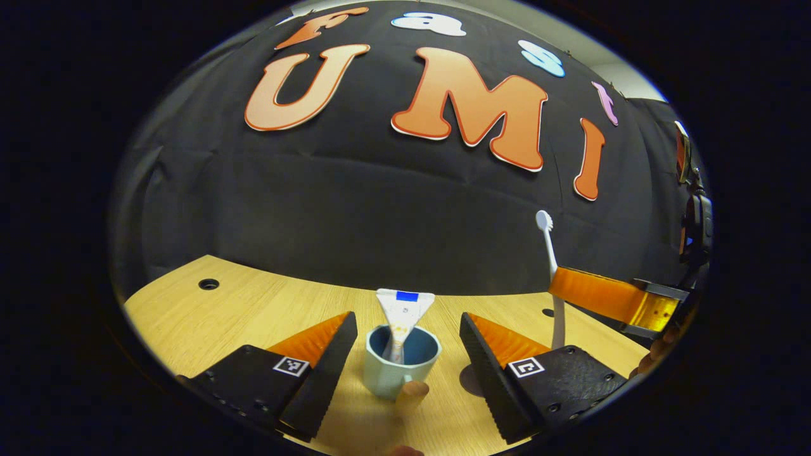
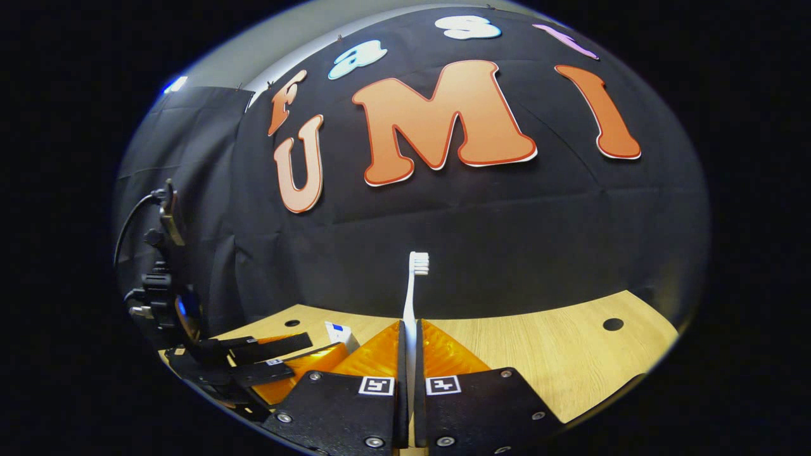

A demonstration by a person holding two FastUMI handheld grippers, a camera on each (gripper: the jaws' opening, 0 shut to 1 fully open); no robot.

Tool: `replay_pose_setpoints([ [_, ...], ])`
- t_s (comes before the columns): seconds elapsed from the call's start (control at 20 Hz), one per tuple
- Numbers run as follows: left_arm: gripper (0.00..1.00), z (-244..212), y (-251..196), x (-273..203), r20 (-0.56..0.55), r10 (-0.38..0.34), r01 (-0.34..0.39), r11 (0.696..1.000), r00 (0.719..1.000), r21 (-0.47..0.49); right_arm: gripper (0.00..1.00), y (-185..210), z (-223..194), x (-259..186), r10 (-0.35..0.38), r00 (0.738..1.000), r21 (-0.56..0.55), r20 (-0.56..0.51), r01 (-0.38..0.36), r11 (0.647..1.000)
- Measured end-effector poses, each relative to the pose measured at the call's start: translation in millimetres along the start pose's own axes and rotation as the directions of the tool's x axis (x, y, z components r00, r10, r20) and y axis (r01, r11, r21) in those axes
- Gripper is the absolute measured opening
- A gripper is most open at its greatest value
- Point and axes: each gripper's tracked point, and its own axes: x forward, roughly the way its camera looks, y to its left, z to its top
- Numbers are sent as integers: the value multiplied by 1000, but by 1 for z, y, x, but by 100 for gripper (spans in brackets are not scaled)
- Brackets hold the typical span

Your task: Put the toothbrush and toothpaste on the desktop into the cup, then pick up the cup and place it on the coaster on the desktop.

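Left gripper [image 1: 405, 354]: fingers spread wide, gripping nothing, one on each side of the cup [image 1: 402, 362]. Cup stands upright on the desktop [image 1: 241, 310]; toothpaste [image 1: 403, 320] already in it, tail end sticking up past the rim. Right gripper [image 2: 408, 373]: fingers clamped tight on the toothbrush [image 2: 413, 297] handle, brush held upright with the head on top. In the left gripper view the toothbrush [image 1: 551, 266] sits right of the cup, above desk level. A dark round patch [image 1: 472, 381] lies right of the cup; can't confirm it's the coaster.
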Motion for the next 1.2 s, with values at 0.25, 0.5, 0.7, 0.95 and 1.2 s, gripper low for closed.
replay_pose_setpoints([
  [0.25, 98, 15, 26, -29, 51, 53, -57, 996, 997, 72, 4, 22, 12, 24, 24, 999, 29, 41, -25, 999],
  [0.5, 98, 16, 42, -52, 78, 61, -69, 992, 995, 110, 4, 31, 22, 51, 29, 994, 41, 102, -33, 999],
  [0.7, 98, 13, 49, -59, 83, 59, -68, 991, 995, 114, 4, 33, 23, 71, 24, 989, 79, 144, -35, 996],
  [0.95, 98, 2, 56, -60, 70, 69, -77, 990, 995, 117, 4, 38, 5, 95, 22, 989, 125, 145, -40, 991],
  [1.2, 98, -17, 50, -57, 32, 65, -67, 995, 997, 79, 4, 40, -14, 110, 30, 990, 180, 137, -55, 982],
])
